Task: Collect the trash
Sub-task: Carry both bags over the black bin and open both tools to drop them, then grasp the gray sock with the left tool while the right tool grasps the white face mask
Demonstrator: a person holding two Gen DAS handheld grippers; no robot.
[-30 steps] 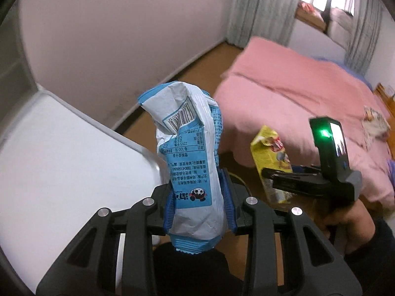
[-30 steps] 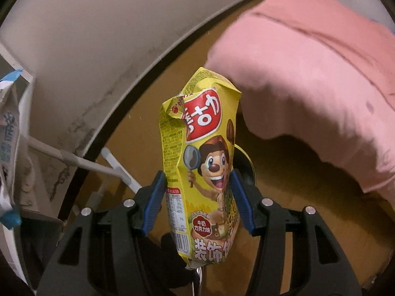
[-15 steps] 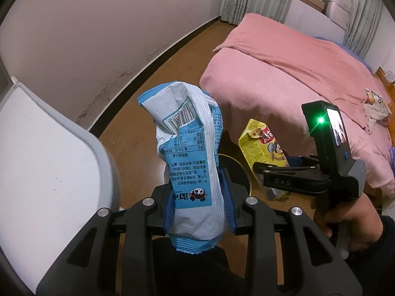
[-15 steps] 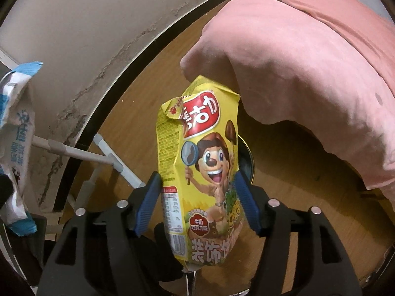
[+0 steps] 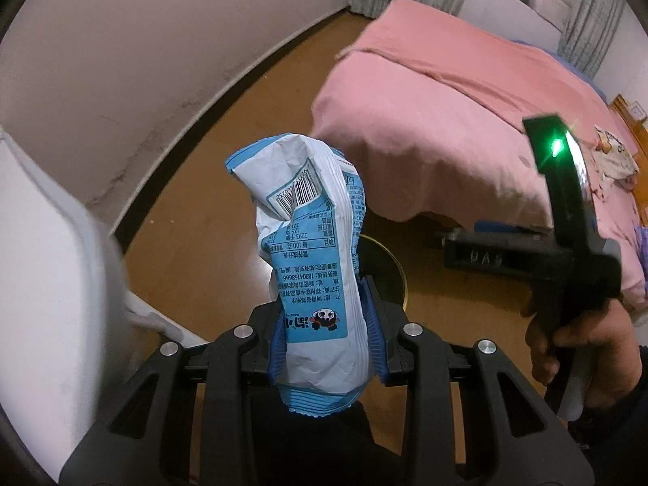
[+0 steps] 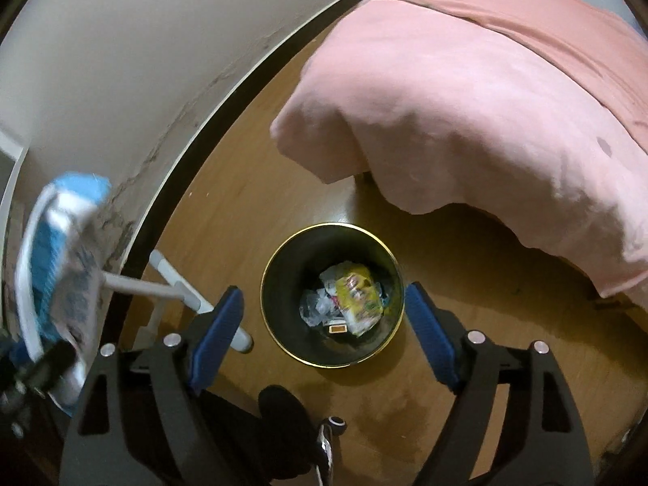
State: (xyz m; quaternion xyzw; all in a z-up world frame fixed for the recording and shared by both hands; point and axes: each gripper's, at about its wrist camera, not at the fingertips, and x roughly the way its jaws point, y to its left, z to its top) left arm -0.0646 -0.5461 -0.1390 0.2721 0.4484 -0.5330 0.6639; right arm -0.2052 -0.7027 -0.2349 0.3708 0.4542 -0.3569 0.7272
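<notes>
My left gripper [image 5: 326, 332] is shut on a crumpled blue and white snack bag [image 5: 312, 243], held upright above the floor. The bag also shows blurred at the left edge of the right wrist view [image 6: 60, 263]. My right gripper [image 6: 324, 320] is open and empty, directly above a black trash bin with a gold rim [image 6: 279, 251]. A yellow snack bag [image 6: 358, 295] lies inside the bin among other wrappers. In the left wrist view the bin [image 5: 384, 267] is partly hidden behind the blue bag, and the right gripper [image 5: 478, 257] hovers over it.
A bed with a pink cover [image 6: 486, 101] [image 5: 465, 113] stands just right of the bin. A white table edge [image 5: 48, 291] is at the left, its white legs [image 6: 178, 283] beside the bin. A wall with dark baseboard [image 6: 194, 141] runs behind. More litter [image 5: 615, 154] lies on the bed.
My right gripper has opened and the yellow snack bag has dropped into the bin. My left gripper, still holding the blue bag, has moved right toward the bin.
</notes>
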